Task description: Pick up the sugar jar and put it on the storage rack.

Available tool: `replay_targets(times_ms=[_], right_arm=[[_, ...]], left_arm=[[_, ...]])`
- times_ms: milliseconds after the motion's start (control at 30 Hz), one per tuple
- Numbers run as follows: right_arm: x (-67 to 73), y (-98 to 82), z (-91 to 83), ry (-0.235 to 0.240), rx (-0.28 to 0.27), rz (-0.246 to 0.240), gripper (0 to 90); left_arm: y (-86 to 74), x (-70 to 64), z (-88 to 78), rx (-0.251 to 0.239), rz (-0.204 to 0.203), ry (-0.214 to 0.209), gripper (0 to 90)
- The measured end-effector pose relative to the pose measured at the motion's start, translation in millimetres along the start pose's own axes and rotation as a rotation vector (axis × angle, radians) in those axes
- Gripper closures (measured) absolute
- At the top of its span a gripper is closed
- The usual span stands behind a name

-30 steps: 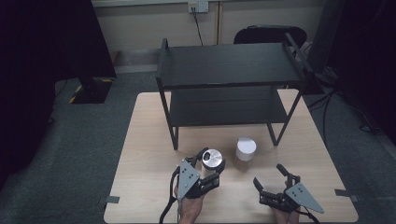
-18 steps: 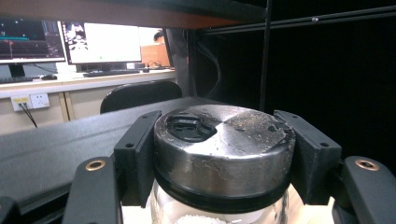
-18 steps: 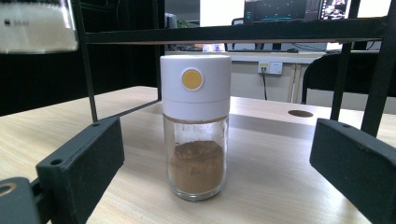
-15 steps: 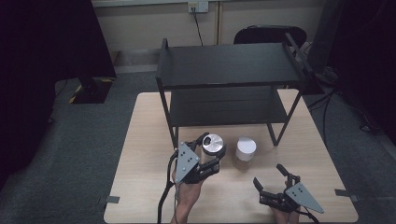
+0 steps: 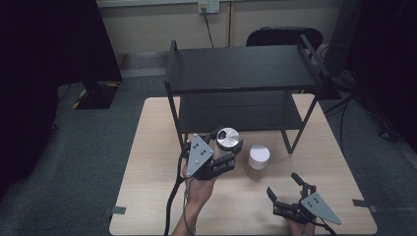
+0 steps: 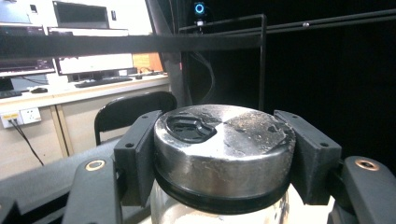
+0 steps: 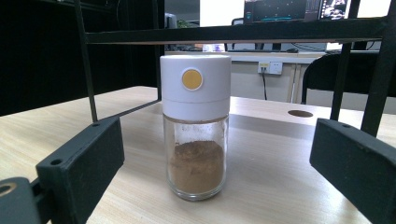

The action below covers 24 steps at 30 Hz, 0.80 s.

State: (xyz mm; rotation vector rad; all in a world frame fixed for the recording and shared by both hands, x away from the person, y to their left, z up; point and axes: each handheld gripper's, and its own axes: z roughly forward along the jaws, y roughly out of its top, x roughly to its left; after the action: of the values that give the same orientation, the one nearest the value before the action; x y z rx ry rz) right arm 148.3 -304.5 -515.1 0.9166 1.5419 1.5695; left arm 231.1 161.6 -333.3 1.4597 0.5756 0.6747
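My left gripper [image 5: 227, 150] is shut on a glass shaker with a steel lid [image 5: 229, 139] and holds it off the table, in front of the black shelf's lower level [image 5: 241, 115]. In the left gripper view both pads clamp the shaker's steel lid [image 6: 224, 147] at its sides. A second glass jar with a white cap [image 5: 258, 160] stands upright on the table to its right; brown powder fills the bottom of that white-capped jar [image 7: 196, 126]. My right gripper [image 5: 287, 189] rests open near the front edge, jaws pointing at the jar from a distance.
The two-level black shelf [image 5: 241, 73] stands at the back of the wooden table [image 5: 152, 162]. A black chair [image 5: 282, 37] sits behind it. Grey tape marks [image 5: 117, 210] lie at the table's front corners.
My left gripper has lifted the steel-lidded shaker up and carried it toward the shelf. The right gripper and the white-capped jar have stayed put.
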Motion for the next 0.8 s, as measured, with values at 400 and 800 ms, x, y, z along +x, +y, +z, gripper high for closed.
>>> replay_targets(times_ms=[400, 800], right_arm=[[-0.2, 0.1, -0.1, 0.001, 0.0, 0.0, 1.7], [-0.5, 0.0, -0.1, 0.003, 0.0, 0.002, 1.7]], left_arm=[[47.9, 28.5, 14.2, -0.033, -0.013, -0.003, 35.4], [96.3, 50.9, 31.7, -0.041, -0.05, 0.027, 35.4]])
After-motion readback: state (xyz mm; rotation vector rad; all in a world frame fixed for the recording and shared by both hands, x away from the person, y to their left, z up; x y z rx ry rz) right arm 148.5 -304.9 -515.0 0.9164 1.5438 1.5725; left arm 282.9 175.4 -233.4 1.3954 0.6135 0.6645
